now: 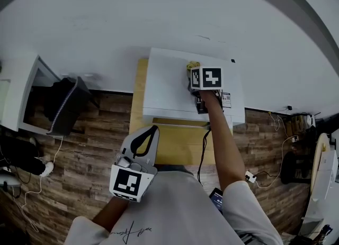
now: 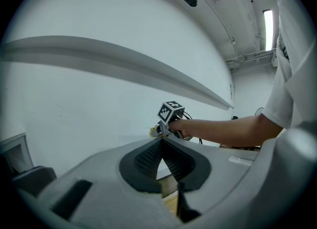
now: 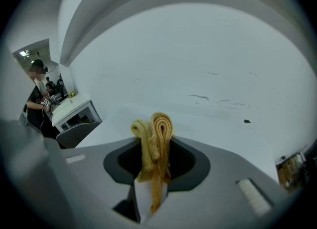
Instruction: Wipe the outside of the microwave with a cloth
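The white microwave (image 1: 169, 93) stands on a small wooden table (image 1: 183, 146) against the wall, seen from above. My right gripper (image 1: 193, 75) rests on the microwave's top near its back edge, shut on a folded yellow cloth (image 1: 192, 66). In the right gripper view the cloth (image 3: 154, 144) stands bunched between the jaws above the white top (image 3: 213, 129). My left gripper (image 1: 152, 130) hangs in front of the table, close to my body, shut with nothing in it. The left gripper view looks past its closed tips (image 2: 162, 142) toward the right gripper (image 2: 166, 124) and the cloth (image 2: 153, 131).
A black chair (image 1: 68, 106) and a white desk (image 1: 21, 96) stand to the left. Cables and a plug strip (image 1: 254, 176) lie on the wooden floor to the right. The white wall runs right behind the microwave. Another person (image 3: 37, 99) stands far off at left.
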